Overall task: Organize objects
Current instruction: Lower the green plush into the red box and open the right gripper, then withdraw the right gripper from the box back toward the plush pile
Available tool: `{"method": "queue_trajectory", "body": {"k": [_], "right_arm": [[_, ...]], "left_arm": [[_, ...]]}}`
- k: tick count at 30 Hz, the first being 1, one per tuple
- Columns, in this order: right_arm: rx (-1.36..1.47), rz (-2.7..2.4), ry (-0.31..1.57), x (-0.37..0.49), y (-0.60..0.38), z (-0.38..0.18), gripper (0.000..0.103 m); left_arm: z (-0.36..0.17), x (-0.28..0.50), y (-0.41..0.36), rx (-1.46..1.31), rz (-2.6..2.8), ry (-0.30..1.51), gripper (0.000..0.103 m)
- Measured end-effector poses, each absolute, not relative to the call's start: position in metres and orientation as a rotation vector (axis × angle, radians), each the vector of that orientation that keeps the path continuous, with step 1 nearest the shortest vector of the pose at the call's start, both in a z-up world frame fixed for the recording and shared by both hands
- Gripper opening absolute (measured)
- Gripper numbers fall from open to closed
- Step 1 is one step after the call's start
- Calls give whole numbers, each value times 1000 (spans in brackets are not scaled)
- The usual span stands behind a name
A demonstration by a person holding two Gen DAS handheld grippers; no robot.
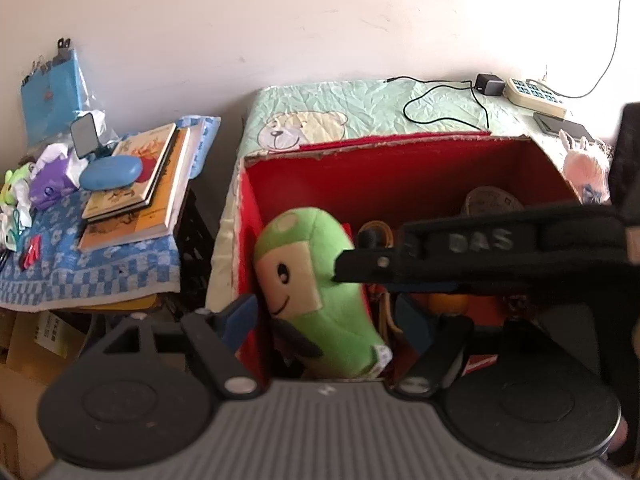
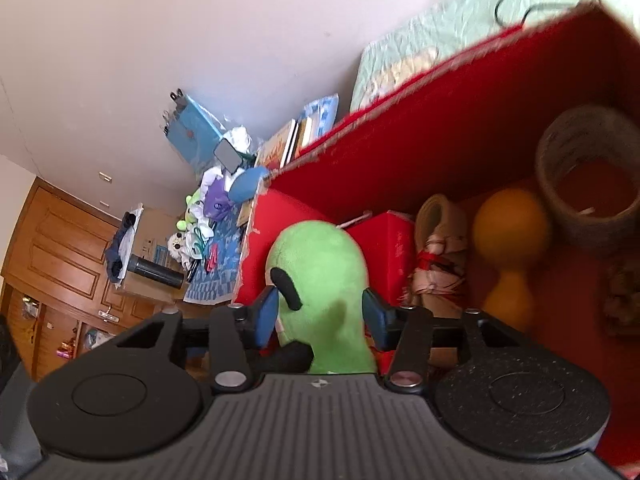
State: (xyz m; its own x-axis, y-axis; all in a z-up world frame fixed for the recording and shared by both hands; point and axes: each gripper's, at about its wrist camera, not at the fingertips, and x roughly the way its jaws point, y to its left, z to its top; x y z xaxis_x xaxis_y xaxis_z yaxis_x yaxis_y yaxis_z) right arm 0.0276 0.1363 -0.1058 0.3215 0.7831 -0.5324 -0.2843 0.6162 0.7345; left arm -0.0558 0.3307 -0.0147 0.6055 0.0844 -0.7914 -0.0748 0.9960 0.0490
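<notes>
A green plush toy [image 1: 316,280] with a smiling face stands upright at the left end of an open red box [image 1: 400,168]. My left gripper [image 1: 348,328] hovers over the box's near edge and is open: its left blue pad is outside the box wall, and the toy is between the fingers without being touched. A black finger [image 1: 480,248] of my right gripper reaches in from the right up to the toy's side. In the right wrist view my right gripper [image 2: 320,318] is open, its blue pads close on both sides of the plush toy [image 2: 320,264] without squeezing it.
Also in the red box [image 2: 440,120] are a tape roll [image 2: 588,184], an orange object [image 2: 508,224], a tied cloth roll [image 2: 440,248] and a small red carton [image 2: 384,240]. To the left, a side table with a blue checked cloth [image 1: 100,264] holds books [image 1: 140,184]. A power strip [image 1: 536,94] lies on the bed behind.
</notes>
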Motion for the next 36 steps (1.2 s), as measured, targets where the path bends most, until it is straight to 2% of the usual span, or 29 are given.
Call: {"method": "queue_trajectory", "body": {"k": [3,13,18,36], "right_arm": [[529,719,961,20,119,-93,55],[351,574,837,-2,52,-63,55],[353,534,795,-9,11,-57,55],[309,288,767,-26,-125,-62,54]], "left_arm": [[-9,-53,321,20,105,908,81],[6,-45,257,76,119,911,82],[13,-43,215,99,104,905,84],[11,-30,60,183,-37,906,87]]}}
